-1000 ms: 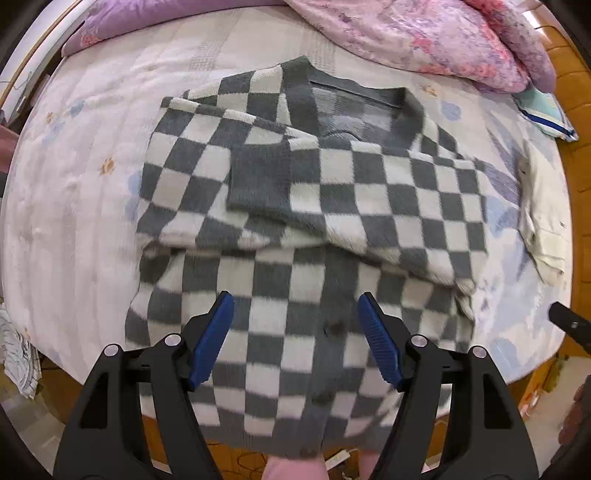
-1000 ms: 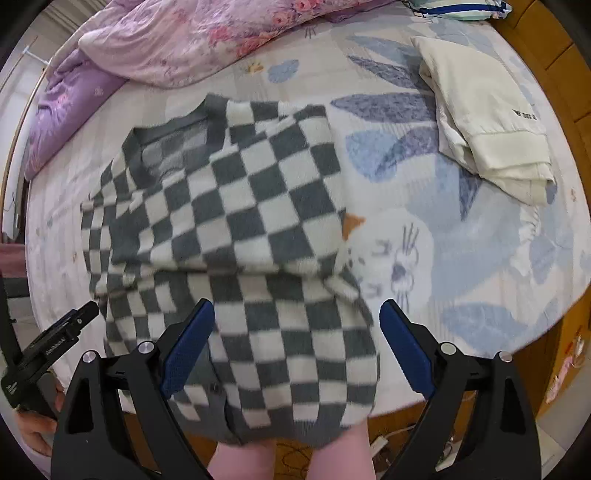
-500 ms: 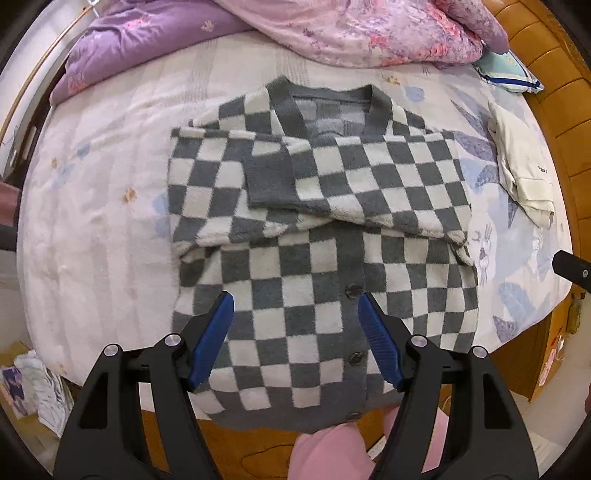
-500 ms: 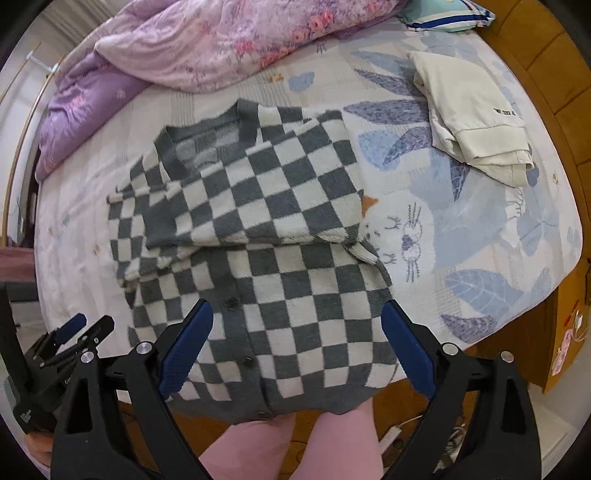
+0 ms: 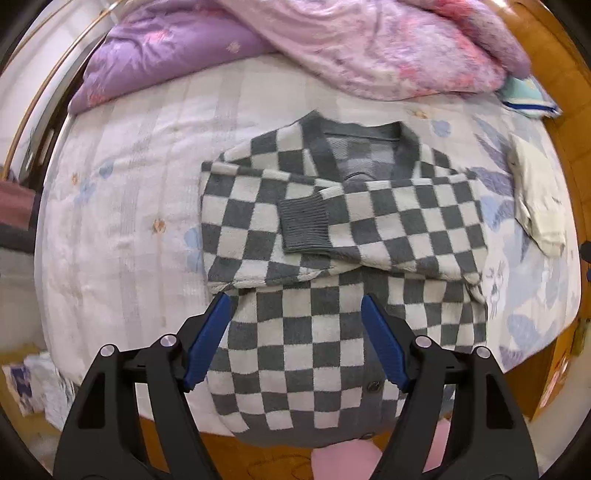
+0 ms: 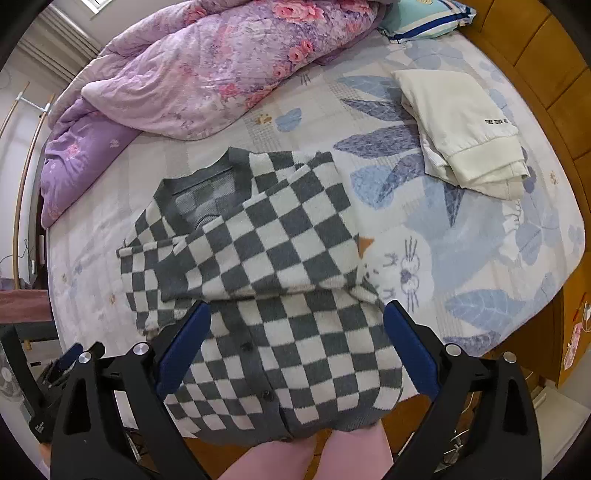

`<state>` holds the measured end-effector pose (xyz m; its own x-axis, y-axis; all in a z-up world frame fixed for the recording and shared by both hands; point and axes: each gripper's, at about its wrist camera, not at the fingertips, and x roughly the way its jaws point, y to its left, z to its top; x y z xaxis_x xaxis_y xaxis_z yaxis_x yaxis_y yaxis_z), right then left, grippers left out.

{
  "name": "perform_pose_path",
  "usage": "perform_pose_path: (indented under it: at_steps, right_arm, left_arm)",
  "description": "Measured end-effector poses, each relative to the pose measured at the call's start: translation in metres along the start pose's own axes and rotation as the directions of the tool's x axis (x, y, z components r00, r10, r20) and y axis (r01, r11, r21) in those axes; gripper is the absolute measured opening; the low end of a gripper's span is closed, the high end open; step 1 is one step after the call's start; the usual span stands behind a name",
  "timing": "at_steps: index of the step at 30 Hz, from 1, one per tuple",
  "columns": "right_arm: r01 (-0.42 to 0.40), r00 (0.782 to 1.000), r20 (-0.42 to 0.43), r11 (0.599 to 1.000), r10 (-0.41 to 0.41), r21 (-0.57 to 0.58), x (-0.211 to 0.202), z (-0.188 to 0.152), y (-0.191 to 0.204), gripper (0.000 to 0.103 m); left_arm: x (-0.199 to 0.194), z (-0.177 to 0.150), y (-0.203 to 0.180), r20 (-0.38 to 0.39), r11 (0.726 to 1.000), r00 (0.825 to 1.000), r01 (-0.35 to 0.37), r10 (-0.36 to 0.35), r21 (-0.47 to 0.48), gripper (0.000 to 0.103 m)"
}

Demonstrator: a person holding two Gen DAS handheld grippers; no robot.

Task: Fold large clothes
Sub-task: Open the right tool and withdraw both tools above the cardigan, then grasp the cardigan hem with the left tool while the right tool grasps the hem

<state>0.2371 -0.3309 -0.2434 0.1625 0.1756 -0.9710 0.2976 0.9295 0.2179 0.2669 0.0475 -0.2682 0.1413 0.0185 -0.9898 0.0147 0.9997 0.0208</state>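
A grey-and-white checkered knit cardigan (image 5: 343, 266) lies flat on a bed with a pale printed sheet (image 5: 140, 206), near the bed's near edge, with its buttoned hem hanging slightly over that edge. Its long axis runs from the hem up to the grey V-neck collar, which points away toward the piled pink-and-purple floral quilt (image 6: 207, 70) at the far side. Both sleeves are folded across the chest; the upper one ends in a grey ribbed cuff (image 5: 304, 225), plain in the left wrist view but hard to make out in the right.

The right wrist view shows more of the bed's right part: a folded cream garment (image 6: 465, 133) well apart from the cardigan, a rabbit print on the sheet, a teal pillow with a blue stripe (image 6: 424, 18) at the far corner, and the wooden bed frame (image 6: 546, 48). It also catches the left gripper at its lower left edge. The left wrist view shows more bare sheet to the cardigan's left and clutter on the floor below.

The left gripper (image 5: 295, 332) hangs above the cardigan's lower half, blue pads spread, nothing between them; its jaws have just been opening a little further. The right gripper (image 6: 297, 347) is likewise spread wide above the hem area, released, clear of the cloth. Pink-clad legs (image 6: 306, 458) of the person show below the hem.
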Motion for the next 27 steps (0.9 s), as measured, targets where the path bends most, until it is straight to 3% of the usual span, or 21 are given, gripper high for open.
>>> perform_pose_path:
  at_steps: [2, 11, 16, 22, 27]
  right_arm:
    - [-0.021, 1.000, -0.006, 1.000, 0.021, 0.006, 0.005, 0.016, -0.004, 0.091]
    - [0.047, 0.994, -0.094, 0.997, -0.053, -0.065, 0.062, 0.105, -0.007, 0.091]
    - [0.086, 0.980, -0.168, 0.989, -0.106, -0.122, 0.110, 0.152, -0.003, 0.091]
    - [0.107, 0.959, -0.243, 0.978, -0.149, -0.177, 0.159, 0.190, -0.002, 0.091]
    - [0.134, 0.932, -0.305, 0.968, -0.196, -0.211, 0.202, 0.213, -0.002, 0.091]
  left_arm:
    - [0.007, 0.014, 0.006, -0.009, 1.000, 1.000, 0.000, 0.000, -0.026, 0.078]
    - [0.055, 0.078, 0.050, -0.075, 0.993, 0.997, -0.027, 0.018, -0.113, 0.084]
    - [0.096, 0.115, 0.087, -0.132, 0.989, 0.991, -0.020, 0.001, -0.145, 0.088]
    - [0.150, 0.156, 0.130, -0.214, 0.985, 0.975, -0.084, 0.050, -0.153, 0.088]
    - [0.194, 0.176, 0.162, -0.258, 0.974, 0.966, -0.033, -0.027, -0.226, 0.088]
